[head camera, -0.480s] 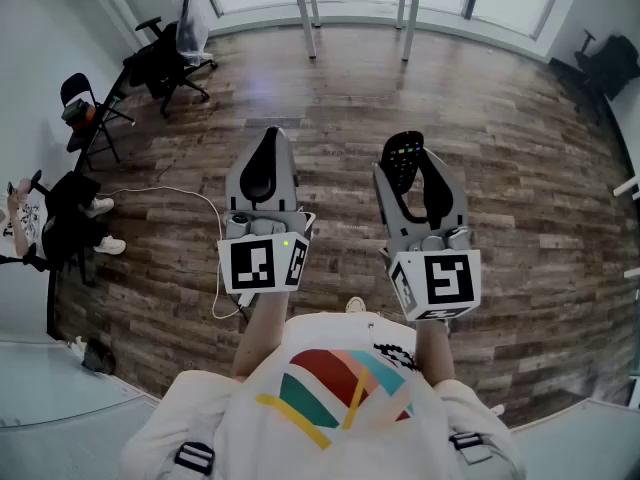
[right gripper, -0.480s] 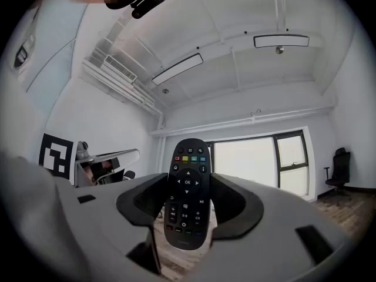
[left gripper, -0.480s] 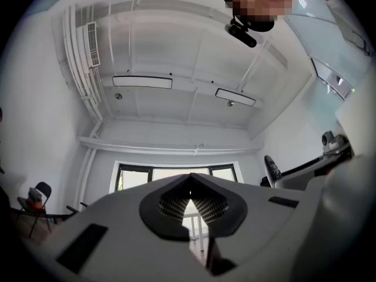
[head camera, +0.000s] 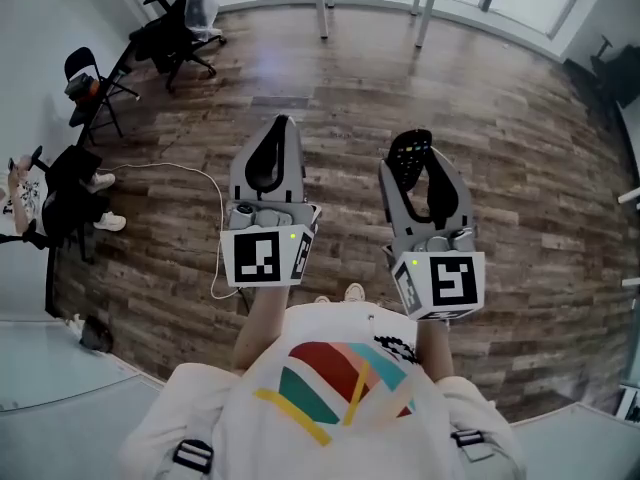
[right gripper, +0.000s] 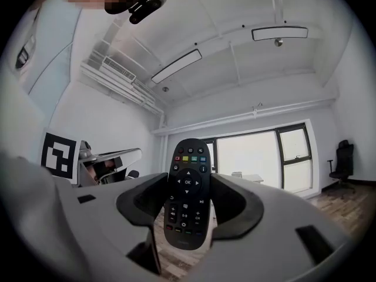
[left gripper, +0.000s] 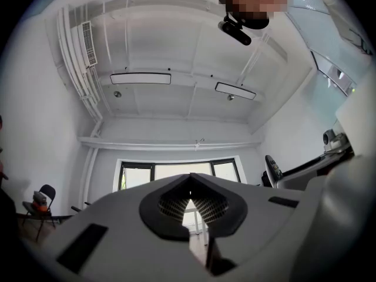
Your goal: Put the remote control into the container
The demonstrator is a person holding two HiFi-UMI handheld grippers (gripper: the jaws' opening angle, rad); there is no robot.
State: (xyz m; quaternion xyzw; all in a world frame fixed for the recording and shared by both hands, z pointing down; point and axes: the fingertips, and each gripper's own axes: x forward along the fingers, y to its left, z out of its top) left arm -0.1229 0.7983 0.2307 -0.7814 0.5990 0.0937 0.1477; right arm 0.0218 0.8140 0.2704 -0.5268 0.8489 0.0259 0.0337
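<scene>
– Head view, from the left: what does the left tool [head camera: 279,128] hold?
– Nothing. Its jaws are closed together, above the wooden floor [head camera: 350,88].
– And the right tool [head camera: 422,158]?
– It clamps the black remote control [head camera: 408,154], whose top end sticks out past the tips. Only the right gripper view shows the buttons, and one reads "OK".

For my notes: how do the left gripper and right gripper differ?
On the left gripper the jaws meet; on the right gripper they stand apart, pressed on the remote control. The left gripper is empty; the right gripper holds it lengthwise, buttons facing its camera. Both are grey with marker cubes.
</scene>
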